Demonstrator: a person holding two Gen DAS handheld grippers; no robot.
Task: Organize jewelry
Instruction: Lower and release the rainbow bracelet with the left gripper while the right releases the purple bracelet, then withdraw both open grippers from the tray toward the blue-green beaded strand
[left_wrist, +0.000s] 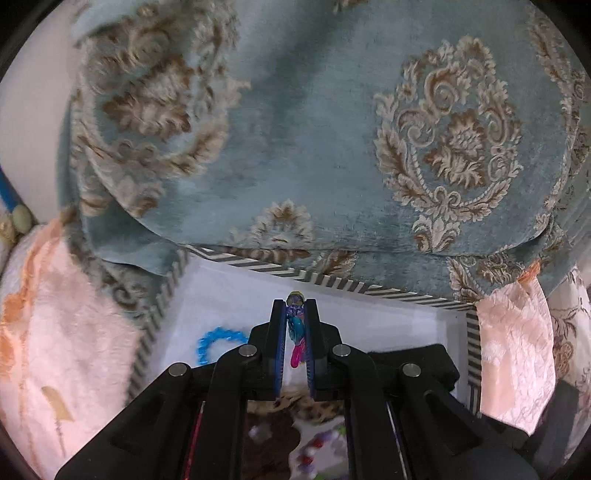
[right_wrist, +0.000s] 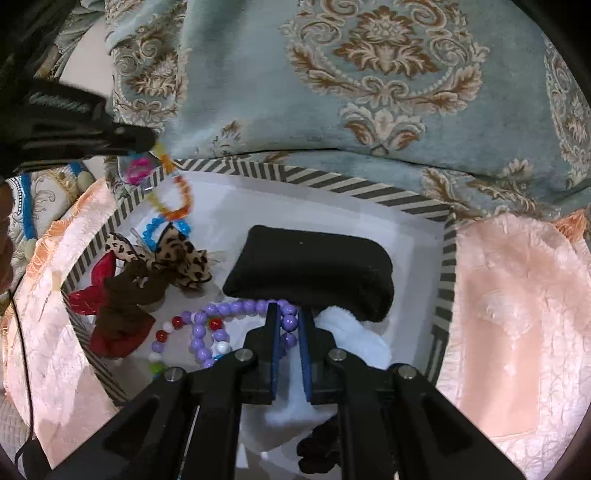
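Left claw (left_wrist: 295, 306) clamped on multicoloured bead bracelet (left_wrist: 296, 332), carried above box (left_wrist: 369, 287) far-left corner; strand may snag striped rim. Right claw (right_wrist: 287, 314) pinching purple bead strand (right_wrist: 221, 308) mid-box; tangled neighbours may be dragged.

Soft, even indoor light; strong fisheye bending and dark corners; left view's upper-left fabric blurred.

Inside box (right_wrist: 258, 170): pouch (right_wrist: 314, 269) centre, bows (right_wrist: 155, 266) at 9 o'clock, beaded bracelets (right_wrist: 199, 332) at 7, bracelet chain (right_wrist: 171, 199) at 11; cushion (right_wrist: 332, 92) behind at 12.
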